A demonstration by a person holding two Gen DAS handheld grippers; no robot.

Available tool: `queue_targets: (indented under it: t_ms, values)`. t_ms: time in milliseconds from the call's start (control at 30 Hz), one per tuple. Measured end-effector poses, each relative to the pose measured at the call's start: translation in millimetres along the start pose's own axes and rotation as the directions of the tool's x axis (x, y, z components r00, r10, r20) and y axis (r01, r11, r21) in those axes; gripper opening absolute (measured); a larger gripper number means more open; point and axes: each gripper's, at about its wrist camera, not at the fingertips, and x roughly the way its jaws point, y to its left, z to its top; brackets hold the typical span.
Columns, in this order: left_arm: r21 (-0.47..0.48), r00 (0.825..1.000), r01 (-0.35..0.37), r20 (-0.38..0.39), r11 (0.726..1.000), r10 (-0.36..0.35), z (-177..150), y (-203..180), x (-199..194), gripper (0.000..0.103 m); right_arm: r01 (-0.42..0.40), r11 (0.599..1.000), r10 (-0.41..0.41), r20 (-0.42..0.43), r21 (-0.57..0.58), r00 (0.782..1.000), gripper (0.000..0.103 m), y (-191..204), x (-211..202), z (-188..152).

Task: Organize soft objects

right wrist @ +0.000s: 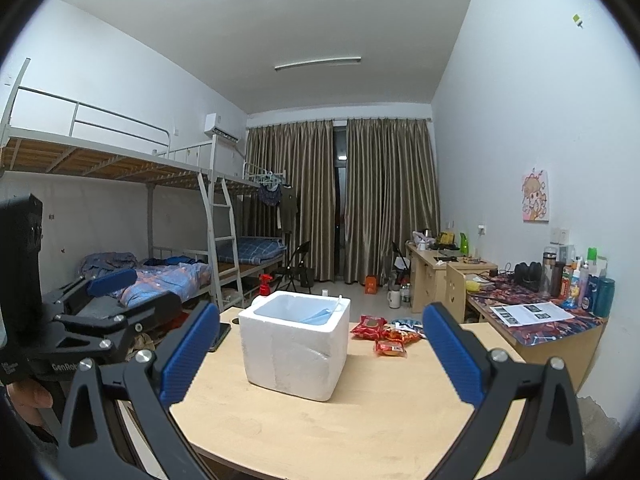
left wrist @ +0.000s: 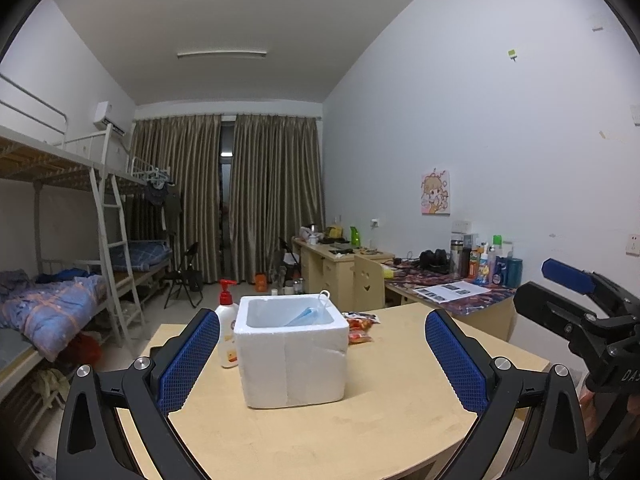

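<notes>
Both claws hang wide apart and empty over the near edge of a pale wooden tabletop: the left claw frames a white foam box between its blue-padded fingers, and the right claw frames the same box from a little further right. Each claw also shows at the rim of the other's view, and a bit of a hand grips the left one's handle.

One foam box stands mid-tabletop, open at the top. Inside it lies one light blue face mask, leaning against the right inner wall with a white ear loop hooked over the rim. One white pump bottle with a red top stands touching the box's left side. Behind and to the right of the box lie three red snack packets, close together, with a blue-and-white wrapper just beyond them. One dark phone lies flat at the tabletop's left edge.

Around it is a dormitory room: metal bunk beds with a ladder and blue checked bedding on the left, brown curtains at the far end, and a row of cluttered desks along the right wall under a cartoon poster.

Partial white lettering, "GenRob", shows on the left claw's body in the right view; the labels on the bottle and packets are too small to read.
</notes>
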Motion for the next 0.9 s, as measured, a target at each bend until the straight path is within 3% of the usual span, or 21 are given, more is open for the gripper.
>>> queue_targets:
  t_ms: [300, 700, 900]
  values:
    - [0.013, 0.999, -0.042, 0.018, 0.999, 0.042, -33, -3, -18, 0.103, 0.063, 0.998, -0.063, 0.005, -0.028, 0.998, 0.103, 12, -14, -22]
    - [-0.010, 0.998, -0.056, 0.040, 0.998, 0.056, -70, 5, -46, 0.103, 0.066, 0.997, -0.066, -0.015, -0.035, 0.998, 0.103, 26, -22, -45]
    - [-0.012, 0.998, -0.067, 0.013, 0.998, 0.068, -84, 9, -49, 0.103, 0.066, 0.997, -0.067, -0.016, -0.037, 0.998, 0.103, 35, -33, -58]
